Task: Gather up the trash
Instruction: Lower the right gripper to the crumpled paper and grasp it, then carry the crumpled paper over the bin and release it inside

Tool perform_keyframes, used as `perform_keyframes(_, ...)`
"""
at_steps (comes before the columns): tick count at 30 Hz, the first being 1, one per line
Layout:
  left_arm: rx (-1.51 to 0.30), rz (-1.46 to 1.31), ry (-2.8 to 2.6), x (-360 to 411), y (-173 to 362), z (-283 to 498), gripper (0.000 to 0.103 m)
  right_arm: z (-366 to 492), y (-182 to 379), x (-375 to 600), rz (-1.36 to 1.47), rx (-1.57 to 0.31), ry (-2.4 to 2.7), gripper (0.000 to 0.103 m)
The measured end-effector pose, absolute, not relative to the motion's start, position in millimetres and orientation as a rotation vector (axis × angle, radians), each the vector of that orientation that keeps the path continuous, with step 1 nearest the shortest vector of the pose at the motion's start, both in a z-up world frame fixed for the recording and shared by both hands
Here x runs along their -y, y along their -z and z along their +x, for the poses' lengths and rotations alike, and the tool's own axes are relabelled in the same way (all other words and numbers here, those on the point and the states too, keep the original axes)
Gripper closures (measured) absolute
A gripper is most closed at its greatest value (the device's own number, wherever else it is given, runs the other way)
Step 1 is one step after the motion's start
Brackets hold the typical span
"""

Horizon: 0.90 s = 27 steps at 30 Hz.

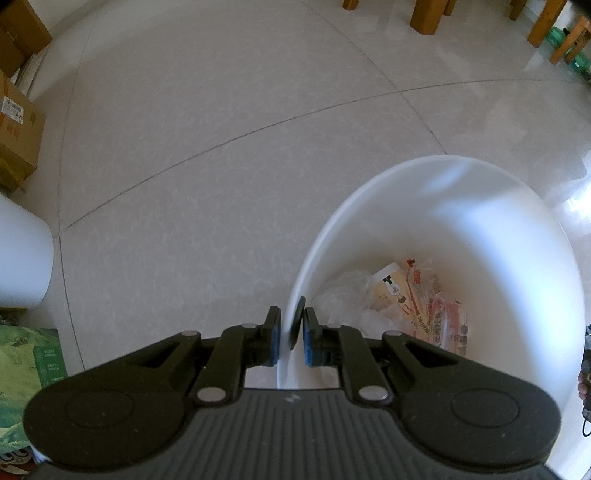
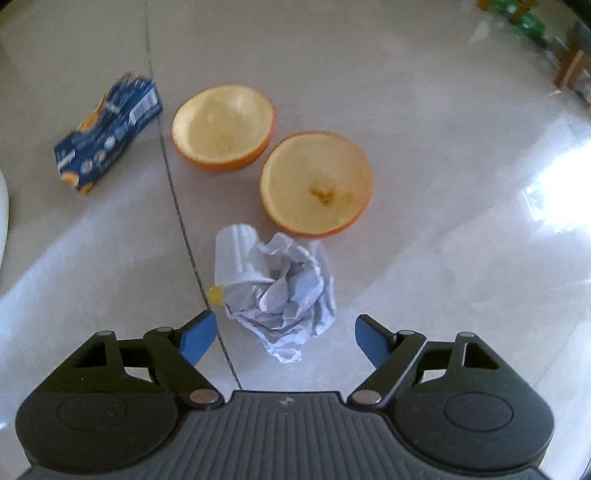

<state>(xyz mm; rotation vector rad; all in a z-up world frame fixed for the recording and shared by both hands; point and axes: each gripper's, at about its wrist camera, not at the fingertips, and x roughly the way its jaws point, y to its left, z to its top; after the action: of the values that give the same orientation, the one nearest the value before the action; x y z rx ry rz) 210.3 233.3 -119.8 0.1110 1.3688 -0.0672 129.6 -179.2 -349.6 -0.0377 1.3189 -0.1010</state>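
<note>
In the left wrist view my left gripper (image 1: 291, 317) is shut on the near rim of a white trash bin (image 1: 461, 206), one pad inside and one outside the wall. Wrappers, clear plastic and a small printed cup (image 1: 417, 299) lie at the bin's bottom. In the right wrist view my right gripper (image 2: 285, 319) hangs open just above the floor, pointing down. A ball of crumpled white paper (image 2: 288, 295) lies between and just ahead of its fingertips, untouched. A small white plastic cup (image 2: 236, 254) leans against the paper.
Two hollow orange peel halves (image 2: 223, 125) (image 2: 316, 181) and a blue snack wrapper (image 2: 109, 129) lie on the tiled floor beyond the paper. Cardboard boxes (image 1: 18, 129) and a green package (image 1: 26, 369) stand left of the bin; wooden furniture legs (image 1: 428, 16) stand far off.
</note>
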Motion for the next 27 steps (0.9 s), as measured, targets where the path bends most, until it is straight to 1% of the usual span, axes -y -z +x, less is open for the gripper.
perform_keyframes(3,-1.37,0.111,0.068,-234,120,211,0.092,131,359,173,-0.11,-1.334,0.078,0.019)
perform_keyframes(5,-1.369,0.115,0.067,-234,119,210,0.092,133,366,171,-0.132,-1.344,0.066,0.024)
perform_keyframes(9,-1.368,0.128,0.067,-232,119,210,0.092,136,372,171,-0.154,-1.348,0.067,0.03)
perform_keyframes(15,-1.368,0.127,0.066,-231,120,210,0.092,137,369,166,-0.15,-1.353,0.052,0.044)
perform_keyframes(17,-1.368,0.126,0.065,-231,121,210,0.092,136,364,165,-0.143,-1.363,0.054,0.047)
perform_keyframes(27,-1.367,0.129,0.065,-230,121,210,0.092,122,328,152,-0.101,-1.359,0.056,0.047)
